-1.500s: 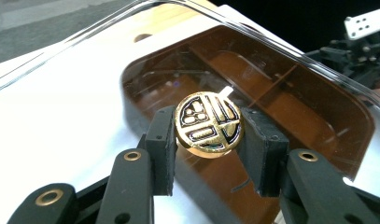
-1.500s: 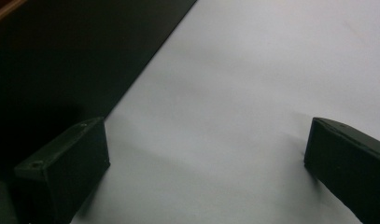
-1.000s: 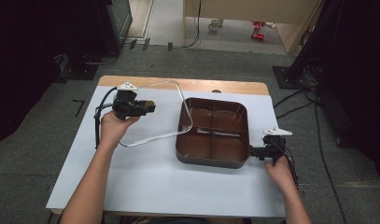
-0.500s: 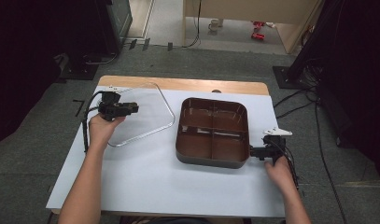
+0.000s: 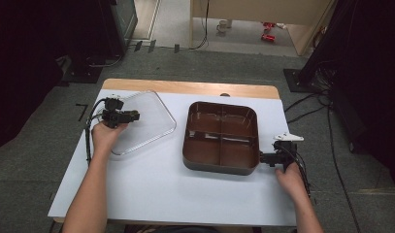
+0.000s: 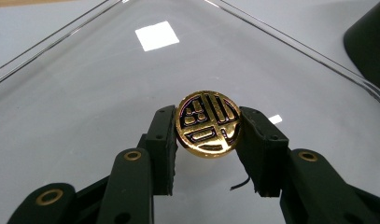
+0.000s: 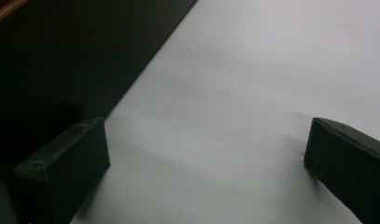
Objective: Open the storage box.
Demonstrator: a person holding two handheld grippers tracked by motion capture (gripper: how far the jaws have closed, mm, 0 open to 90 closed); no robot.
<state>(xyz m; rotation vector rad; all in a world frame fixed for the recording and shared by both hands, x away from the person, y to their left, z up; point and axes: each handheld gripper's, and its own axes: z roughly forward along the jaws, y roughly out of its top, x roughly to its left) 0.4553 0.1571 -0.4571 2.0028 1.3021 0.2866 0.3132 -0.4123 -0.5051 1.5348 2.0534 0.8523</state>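
The clear lid (image 5: 139, 124) lies flat on the white counter (image 5: 151, 194), left of the brown compartment tray (image 5: 222, 137), and my left gripper (image 6: 207, 140) has its fingers pinched on the lid's gold round knob (image 6: 207, 123). My right gripper (image 5: 268, 158) rests at the tray's right edge, fingers spread wide and holding nothing.

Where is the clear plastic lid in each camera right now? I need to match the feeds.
High view: the clear plastic lid lies flat on the white table, left of the brown divided tray.
Left gripper view: the lid spans the frame, its round gold knob clamped.
Right gripper view: not in it.
Shared landmark: the white table.
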